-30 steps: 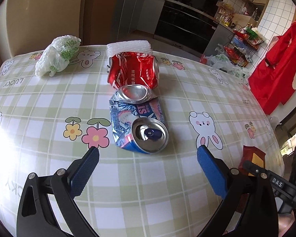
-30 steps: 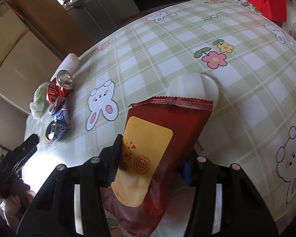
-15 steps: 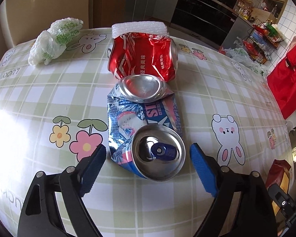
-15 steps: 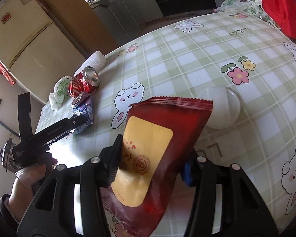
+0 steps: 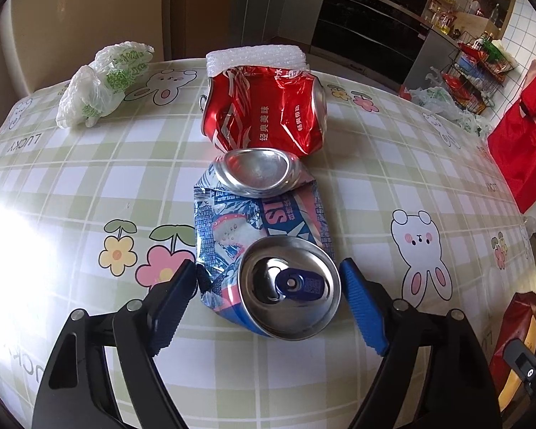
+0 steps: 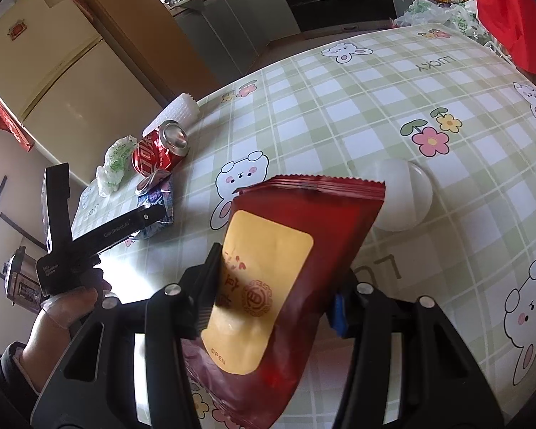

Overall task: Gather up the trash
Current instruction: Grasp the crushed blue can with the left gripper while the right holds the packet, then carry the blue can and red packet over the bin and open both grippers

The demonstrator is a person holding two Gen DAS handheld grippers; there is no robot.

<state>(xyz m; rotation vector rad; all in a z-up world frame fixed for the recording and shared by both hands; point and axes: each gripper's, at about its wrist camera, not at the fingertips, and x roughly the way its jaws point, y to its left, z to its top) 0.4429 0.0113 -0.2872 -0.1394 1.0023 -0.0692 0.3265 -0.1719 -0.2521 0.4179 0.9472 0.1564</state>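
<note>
A: How many cans on the desk (image 5: 393,164)?

B: Two, both crushed: a blue can (image 5: 264,250) near, a red can (image 5: 264,107) just beyond it.

A: Bags?

B: One crumpled plastic bag (image 5: 103,82) at far left, and one white foam roll (image 5: 257,59) behind the red can.

A: Wrappers?

B: One dark red snack packet (image 6: 286,286). One white round lid (image 6: 407,196) lies past it.

A: Grippers?

B: Two, a left gripper (image 5: 268,304) and a right gripper (image 6: 275,300).
</note>
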